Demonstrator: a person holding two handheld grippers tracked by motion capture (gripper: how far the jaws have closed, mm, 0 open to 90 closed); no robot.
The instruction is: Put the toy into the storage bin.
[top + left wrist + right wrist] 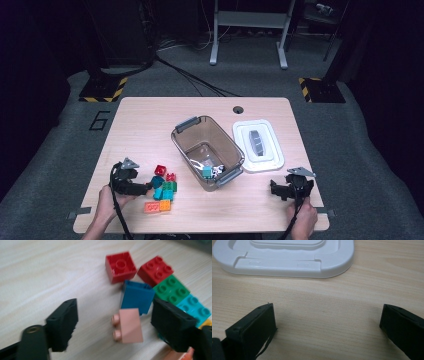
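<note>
your left gripper [113, 322] stands with jaws apart and unclenched around the pink brick [128, 325] lying on the table [145, 125] against the blue brick [137, 297], so closing askew may pinch both, while your right gripper [327, 325] rests released, holding nothing.

pink brick [128, 325] on its side, beside blue brick [136, 297]

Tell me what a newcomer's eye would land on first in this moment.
Probably the bright cluster of toy bricks at the table's near left, where the left gripper stands open around a pink brick lying on its side. Next comes the clear bin mid-table with a few pieces at its bottom, its white lid lying flat to the right. The right gripper hangs open over bare wood near that lid.
</note>
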